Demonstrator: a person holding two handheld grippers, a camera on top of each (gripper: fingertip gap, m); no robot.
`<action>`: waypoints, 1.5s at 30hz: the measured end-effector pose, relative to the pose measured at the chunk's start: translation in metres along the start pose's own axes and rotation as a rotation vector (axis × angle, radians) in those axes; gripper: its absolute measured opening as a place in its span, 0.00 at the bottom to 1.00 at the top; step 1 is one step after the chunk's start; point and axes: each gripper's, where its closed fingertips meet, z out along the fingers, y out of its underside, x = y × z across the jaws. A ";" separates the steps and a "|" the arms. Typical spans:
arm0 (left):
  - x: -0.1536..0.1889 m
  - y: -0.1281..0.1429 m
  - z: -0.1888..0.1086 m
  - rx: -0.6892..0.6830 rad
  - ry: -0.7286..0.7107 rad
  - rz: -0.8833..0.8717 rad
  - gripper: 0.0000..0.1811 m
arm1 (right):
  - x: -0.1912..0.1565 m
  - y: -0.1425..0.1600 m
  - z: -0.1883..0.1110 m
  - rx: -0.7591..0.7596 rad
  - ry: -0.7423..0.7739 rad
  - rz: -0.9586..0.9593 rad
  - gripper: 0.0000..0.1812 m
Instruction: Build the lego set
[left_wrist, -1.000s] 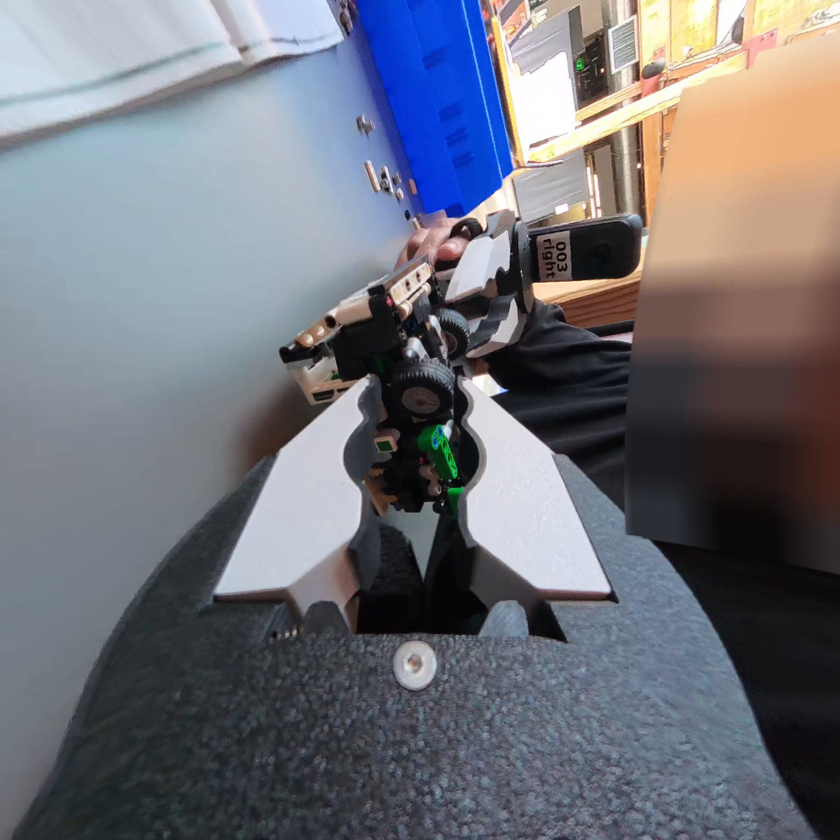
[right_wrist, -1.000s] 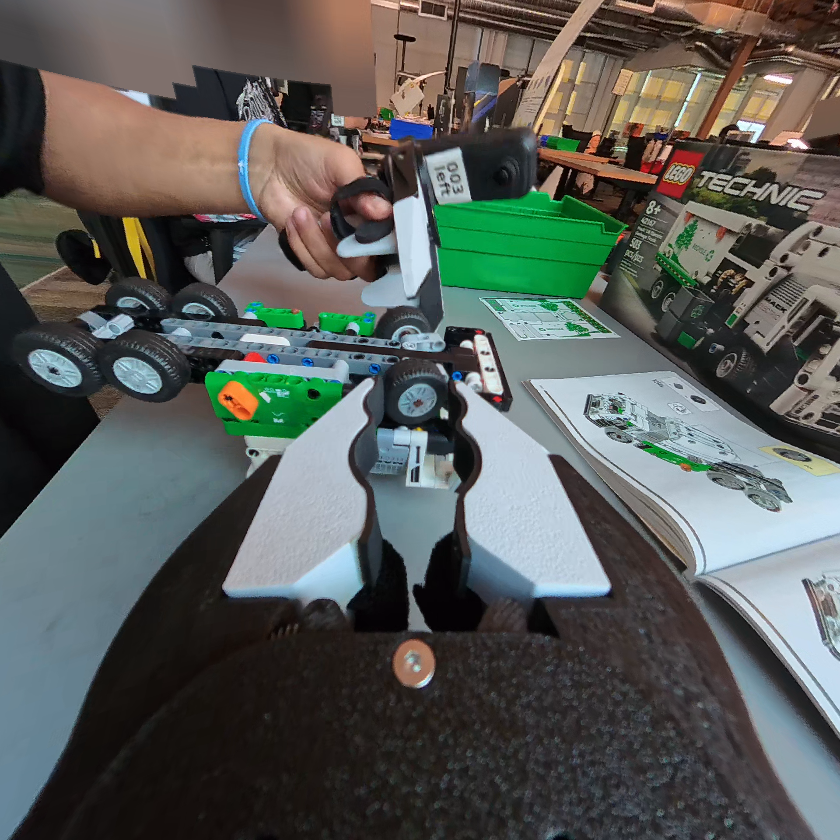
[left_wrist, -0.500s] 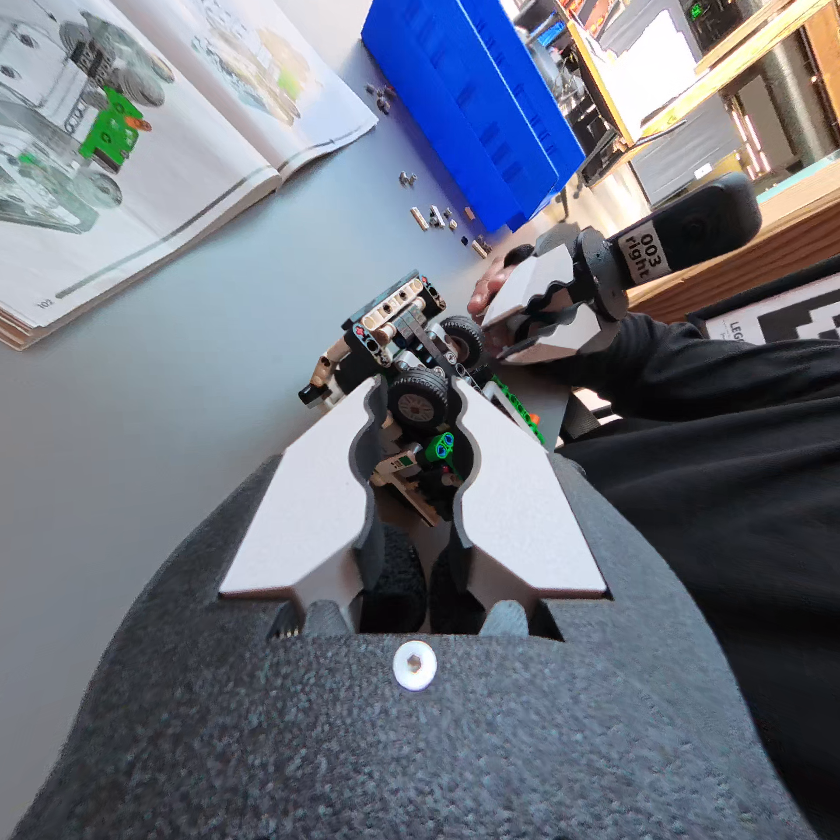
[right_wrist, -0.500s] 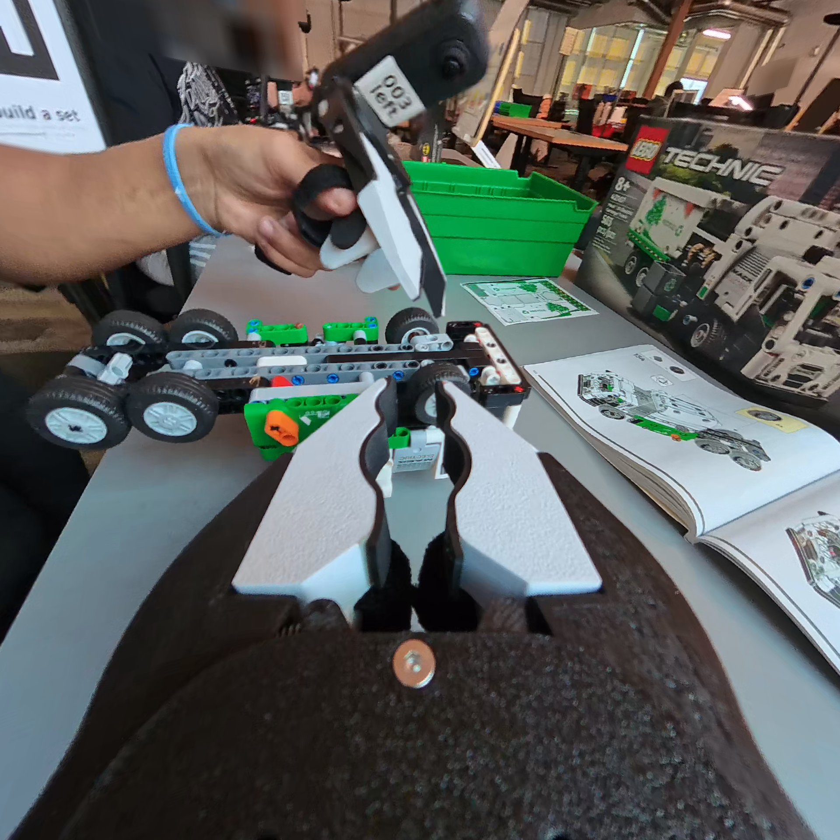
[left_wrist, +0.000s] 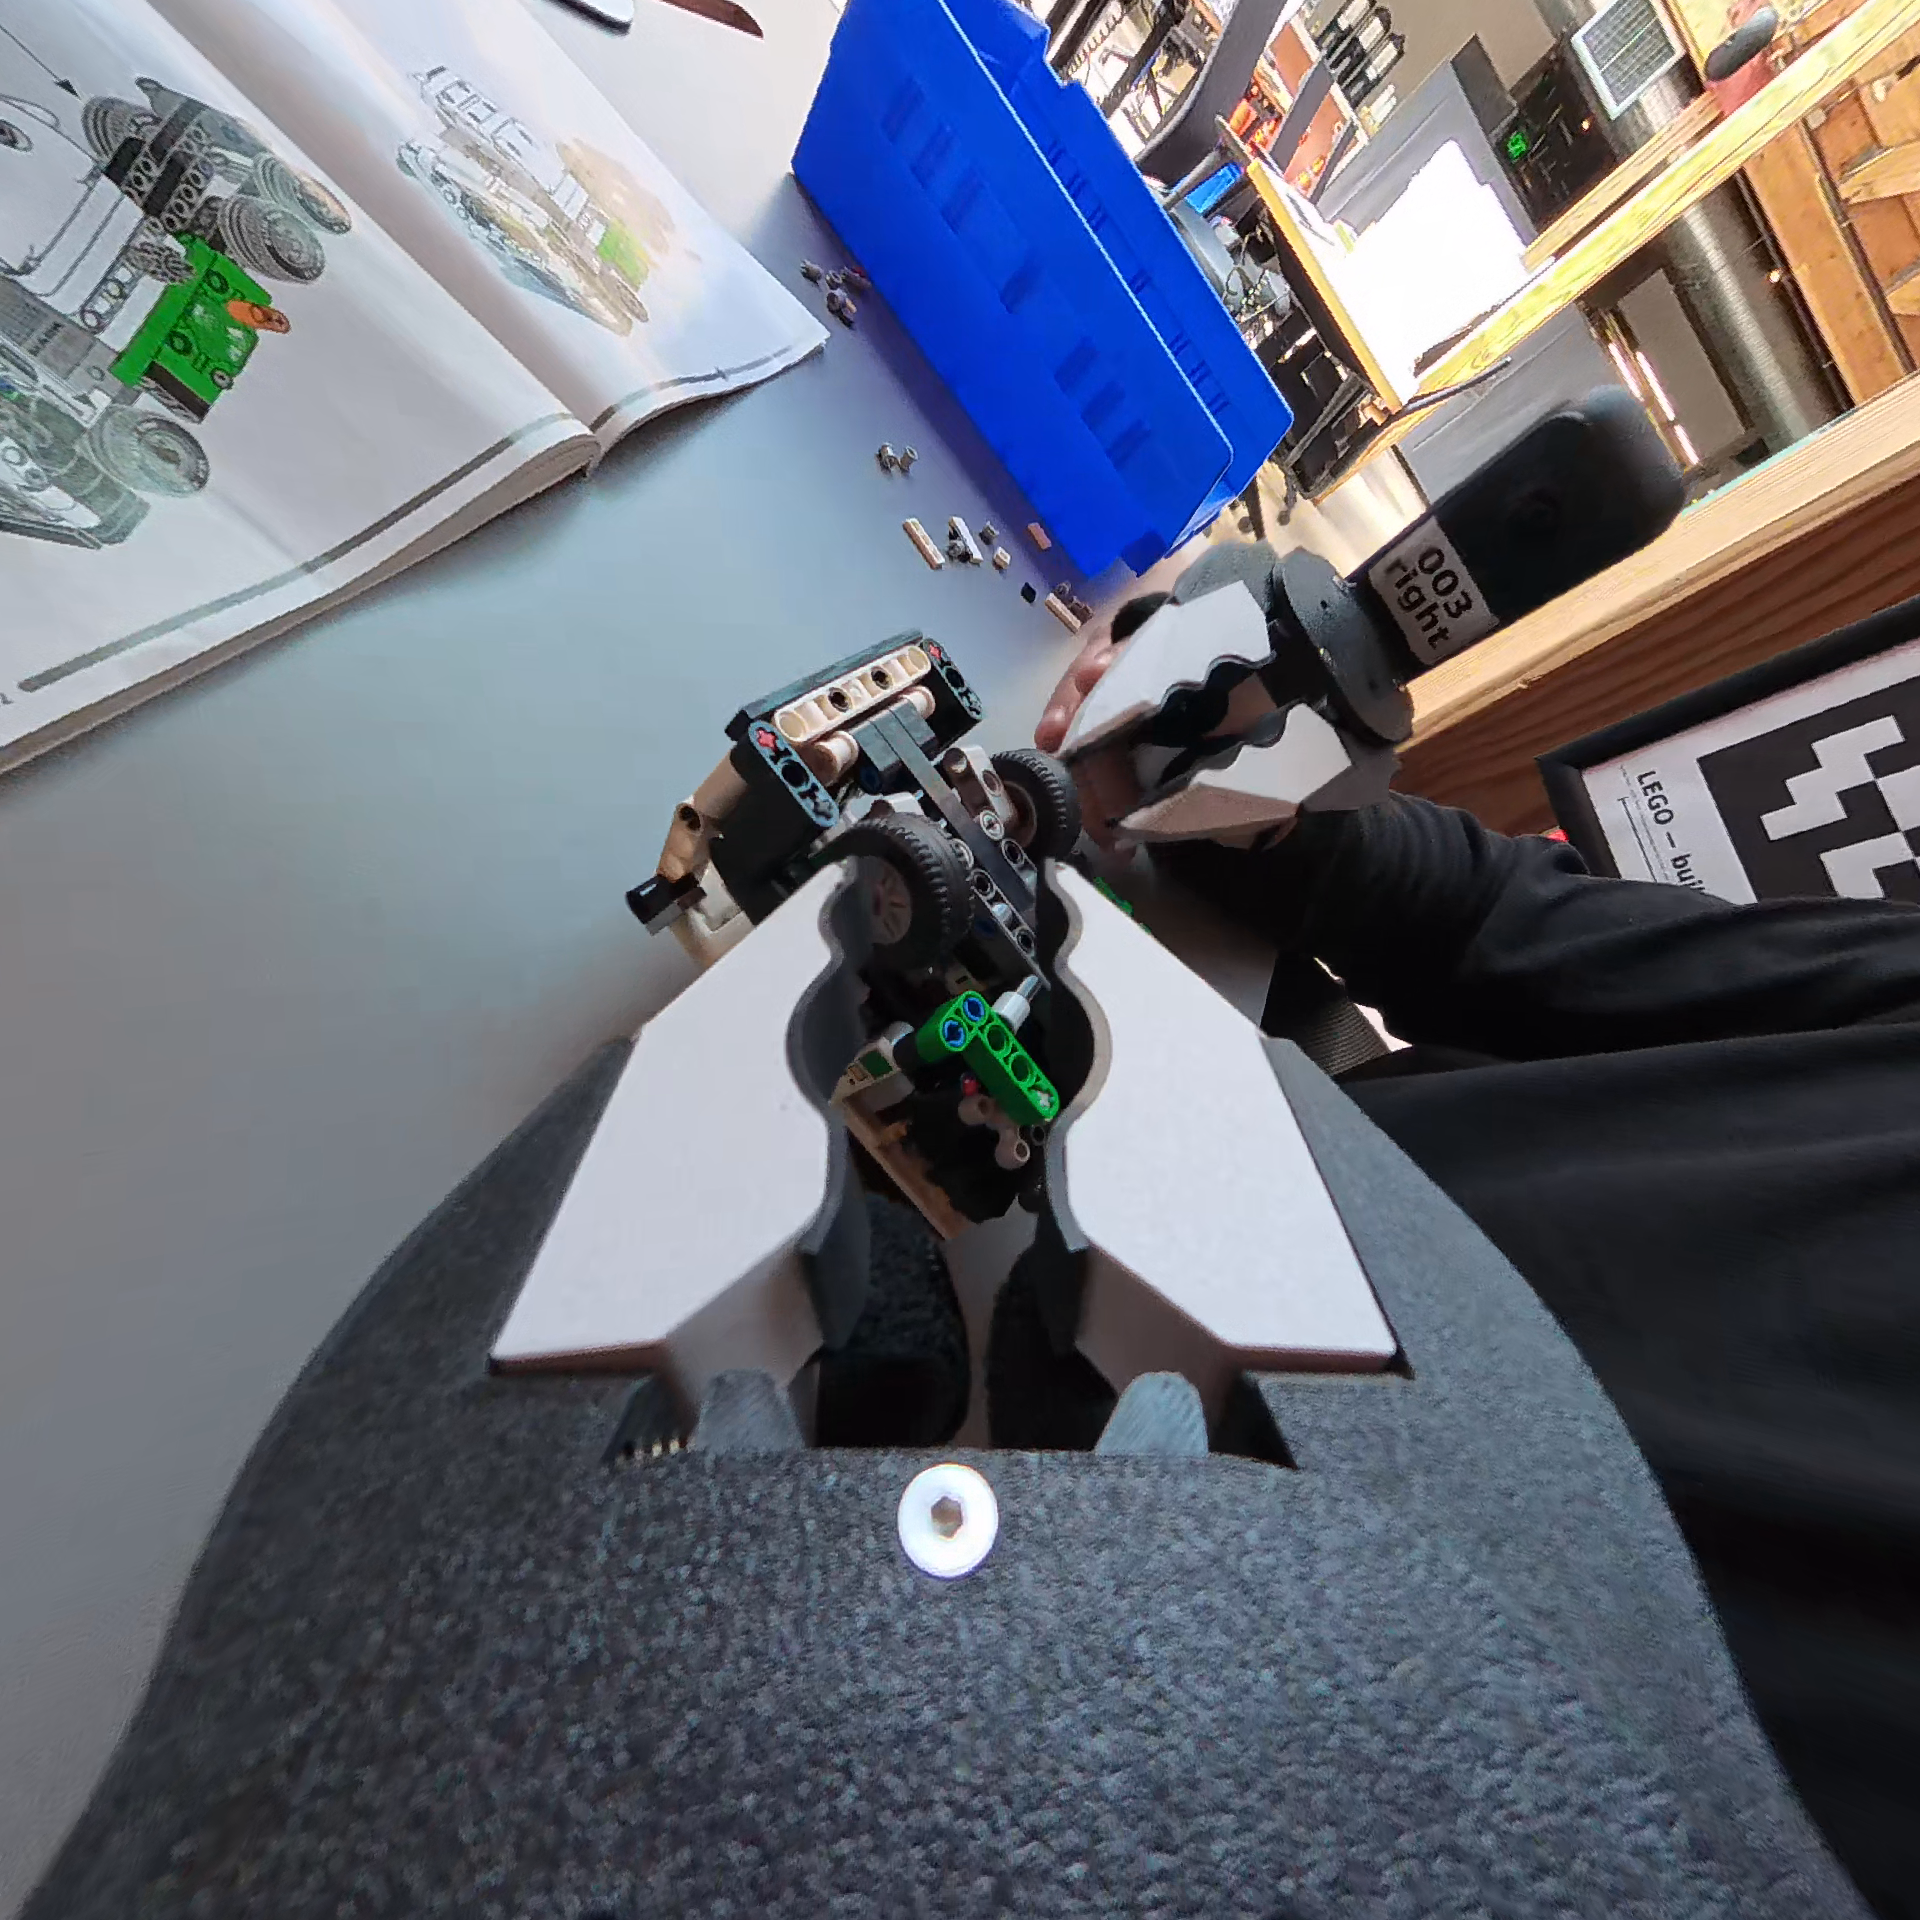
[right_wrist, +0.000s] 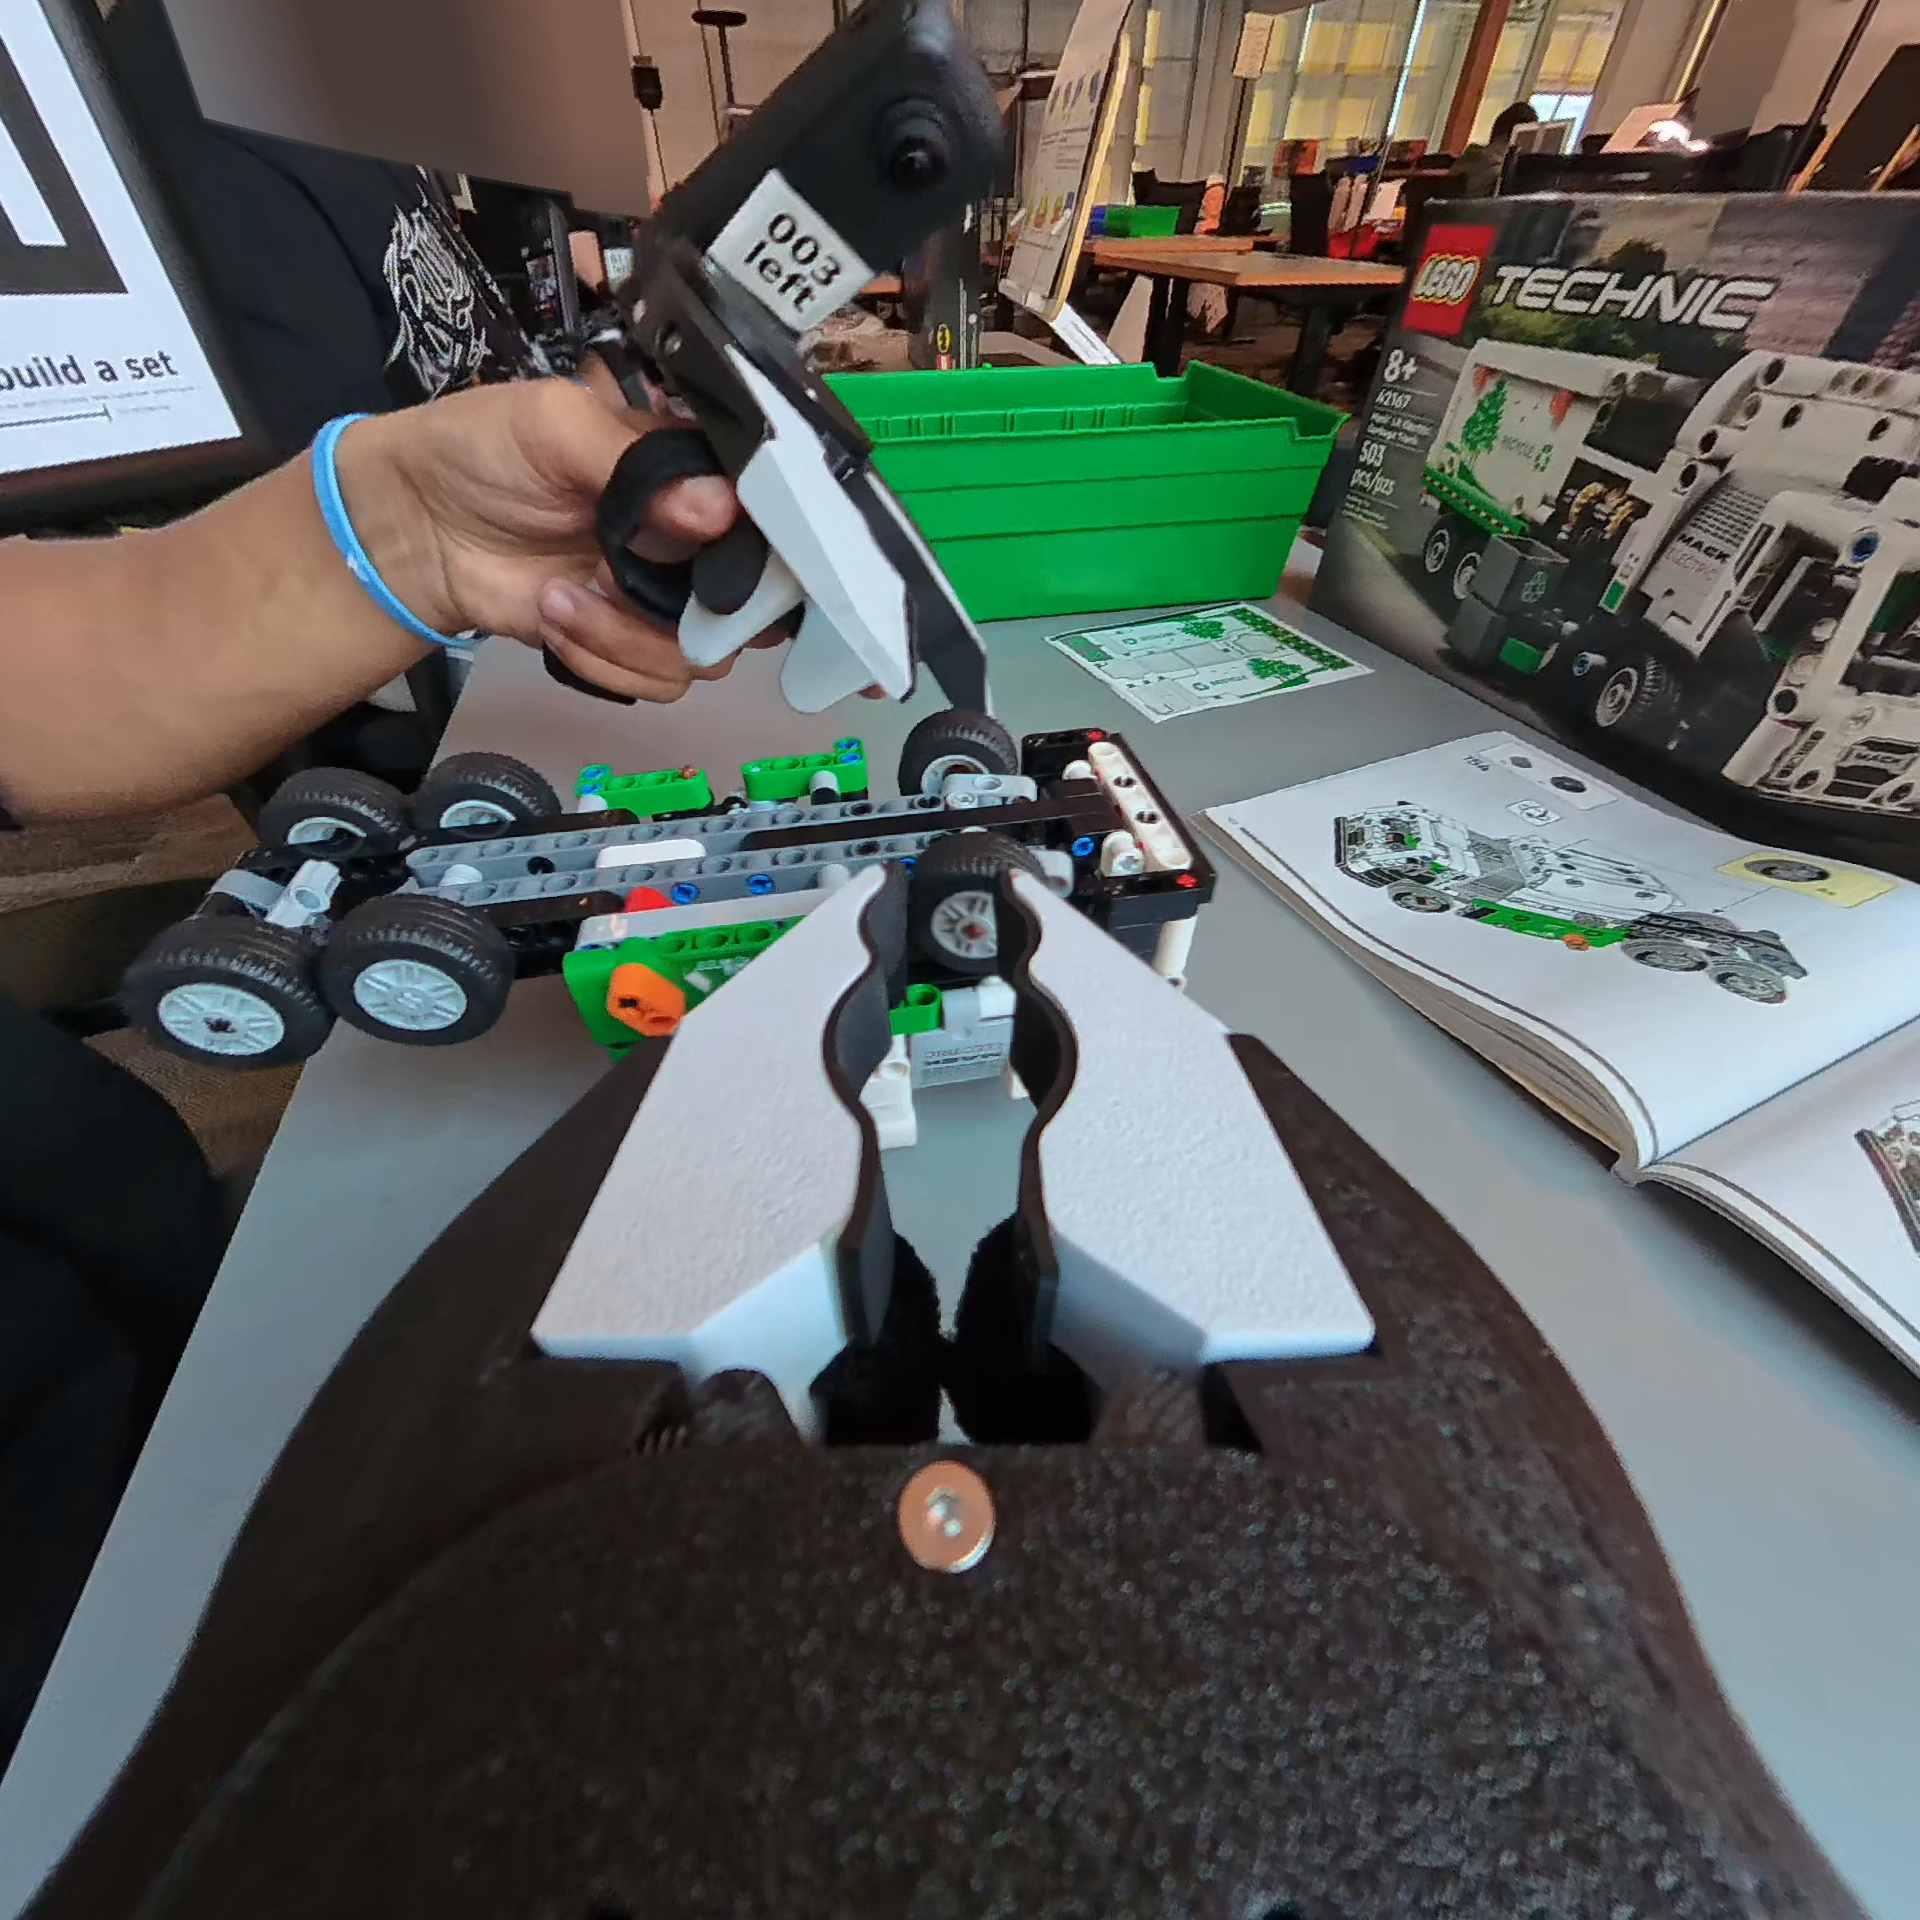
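Nearest in the right wrist view, we note the right gripper closed on one front wheel of the truck chassis, which lies on the grey table. We count six wheels on the chassis there: four at the rear, two at the front. The left gripper, held in a hand, has its tips at the far front wheel. From the left wrist view, that left gripper straddles this wheel; we cannot tell whether the fingers press on it.

Farther off: one open instruction booklet, one sticker sheet, one green bin, one set box.

Only the left wrist view shows one blue bin and loose small parts scattered beside it.
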 end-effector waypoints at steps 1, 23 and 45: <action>0.001 0.002 0.000 0.001 0.001 0.000 0.17 | 0.002 0.001 0.000 -0.003 -0.005 0.013 0.09; -0.077 -0.035 -0.023 0.217 -0.423 0.411 0.18 | 0.170 0.058 -0.106 -0.356 0.690 0.183 0.22; -0.146 -0.034 -0.039 0.162 -0.815 0.484 0.18 | 0.179 0.084 -0.108 -0.406 0.638 0.339 0.29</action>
